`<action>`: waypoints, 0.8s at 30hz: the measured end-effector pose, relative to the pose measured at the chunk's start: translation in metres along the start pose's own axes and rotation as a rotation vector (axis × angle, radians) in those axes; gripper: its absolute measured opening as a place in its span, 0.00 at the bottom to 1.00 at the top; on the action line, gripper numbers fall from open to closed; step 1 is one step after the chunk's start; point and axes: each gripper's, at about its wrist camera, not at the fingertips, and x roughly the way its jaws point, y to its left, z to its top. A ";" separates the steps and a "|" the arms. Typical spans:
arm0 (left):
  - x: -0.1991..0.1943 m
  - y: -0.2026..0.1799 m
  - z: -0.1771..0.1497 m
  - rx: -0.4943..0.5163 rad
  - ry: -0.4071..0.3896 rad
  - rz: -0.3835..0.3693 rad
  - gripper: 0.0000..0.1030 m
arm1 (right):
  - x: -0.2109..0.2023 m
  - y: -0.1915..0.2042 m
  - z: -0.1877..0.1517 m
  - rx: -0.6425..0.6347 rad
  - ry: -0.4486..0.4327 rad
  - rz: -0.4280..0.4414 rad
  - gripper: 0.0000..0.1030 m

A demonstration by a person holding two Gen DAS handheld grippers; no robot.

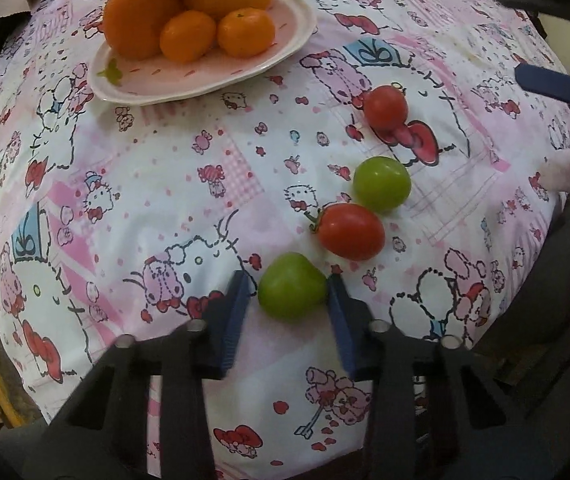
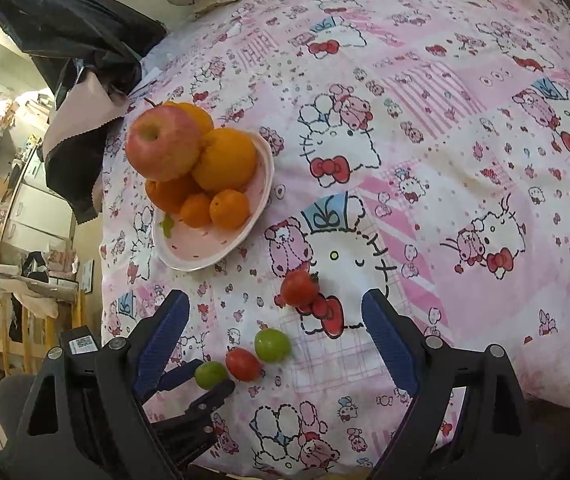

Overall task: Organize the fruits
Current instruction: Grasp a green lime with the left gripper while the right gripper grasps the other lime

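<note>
Surface: pink-and-white cartoon-print cloth (image 1: 173,184) spread over a soft, slightly wrinkled bed; cluttered room with wooden rails seen past its left edge in the right wrist view.
Plate: pale pink ceramic plate with white rim (image 1: 285,54), far left part of the cloth; holds a pile of round orange citrus fruits (image 1: 189,16).
Pile top: red-yellow apple with stem (image 2: 163,142) rests on the oranges.
Loose fruit: four small tomatoes in an uneven row on the cloth, right of the plate.
Nearest: round green tomato (image 1: 292,285), between the left fingers.
Second: oval red tomato with green stem (image 1: 351,232), just beside the first.
Third: second green tomato (image 1: 382,183), touching the oval red one.
Farthest: round red tomato (image 1: 385,106), set apart on a red bow print.
Left gripper (image 1: 289,294): blue-padded fingers narrowed around the nearest green tomato, right pad touching, left pad just off it.
Right gripper (image 2: 275,322): blue pads spread wide, empty, above the cloth near the farthest red tomato.
</note>
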 end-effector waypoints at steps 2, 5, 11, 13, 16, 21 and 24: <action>0.000 -0.002 0.002 -0.008 0.001 -0.013 0.27 | 0.005 -0.002 0.000 -0.002 0.024 -0.012 0.88; -0.007 0.000 0.002 -0.026 -0.012 -0.029 0.27 | 0.023 -0.004 -0.004 -0.013 0.112 -0.054 0.84; -0.029 0.016 0.004 -0.100 -0.065 -0.039 0.27 | 0.055 -0.008 -0.015 0.022 0.263 0.013 0.54; -0.038 0.027 0.002 -0.137 -0.096 -0.040 0.27 | 0.061 -0.004 -0.017 0.018 0.281 0.024 0.50; -0.046 0.040 0.002 -0.185 -0.127 -0.028 0.27 | 0.072 0.000 -0.020 0.007 0.309 0.014 0.49; -0.053 0.059 0.002 -0.240 -0.140 -0.034 0.27 | 0.087 0.010 -0.023 -0.034 0.339 -0.017 0.47; -0.058 0.062 -0.003 -0.243 -0.150 -0.037 0.27 | 0.098 0.014 -0.025 -0.043 0.364 -0.023 0.47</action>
